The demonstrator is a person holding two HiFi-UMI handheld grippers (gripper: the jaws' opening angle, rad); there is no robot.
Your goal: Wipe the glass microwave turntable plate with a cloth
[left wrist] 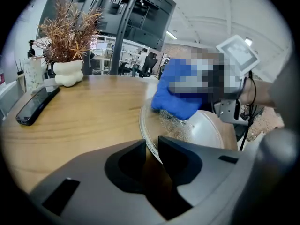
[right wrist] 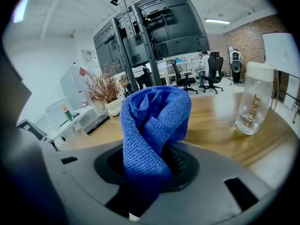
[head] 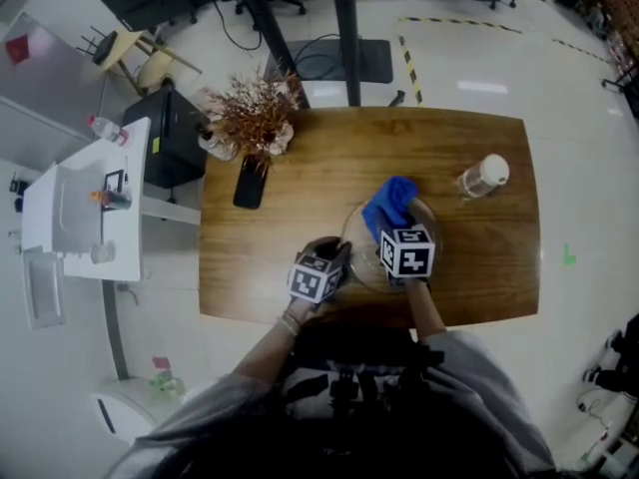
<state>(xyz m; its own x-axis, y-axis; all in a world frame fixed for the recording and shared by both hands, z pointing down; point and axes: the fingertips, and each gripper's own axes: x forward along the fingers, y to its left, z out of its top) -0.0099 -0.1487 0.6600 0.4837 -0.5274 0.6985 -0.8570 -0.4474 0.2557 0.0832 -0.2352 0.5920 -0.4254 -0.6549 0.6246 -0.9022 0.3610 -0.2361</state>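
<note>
Left gripper: the left gripper [left wrist: 151, 146] was seen clenched on the near rim of the glass turntable plate [left wrist: 197, 130], the thin edge caught in the narrow gap between its jaws.
Right gripper: the right gripper [head: 399, 233] was clamped on a bunched blue cloth [right wrist: 150, 125], which was held over the plate's far side.
Plate position: the plate was placed low and centre in the head view, on the wooden table [head: 459, 267], near its lower edge.
Slip risk: glass held only by a thin rim was judged likely to twist or slide out if the cloth were pressed hard against it.
Drop risk: with so little table left below the plate in the head view, a slipped plate could be carried off that edge.
Cloth risk: only a fold was gripped, so the cloth could be dragged loose by a long stroke.
Bottle risk: a clear bottle [head: 484, 176] was stood to the plate's upper right, apart from it, and could be toppled by a wide sweep that way.
Open room: bare wood was left to the right and lower right of the plate.
Left clutter: a dark phone [head: 250, 183] and a dried plant in a white pot [head: 255, 118] were set at upper left, well apart from the plate.
</note>
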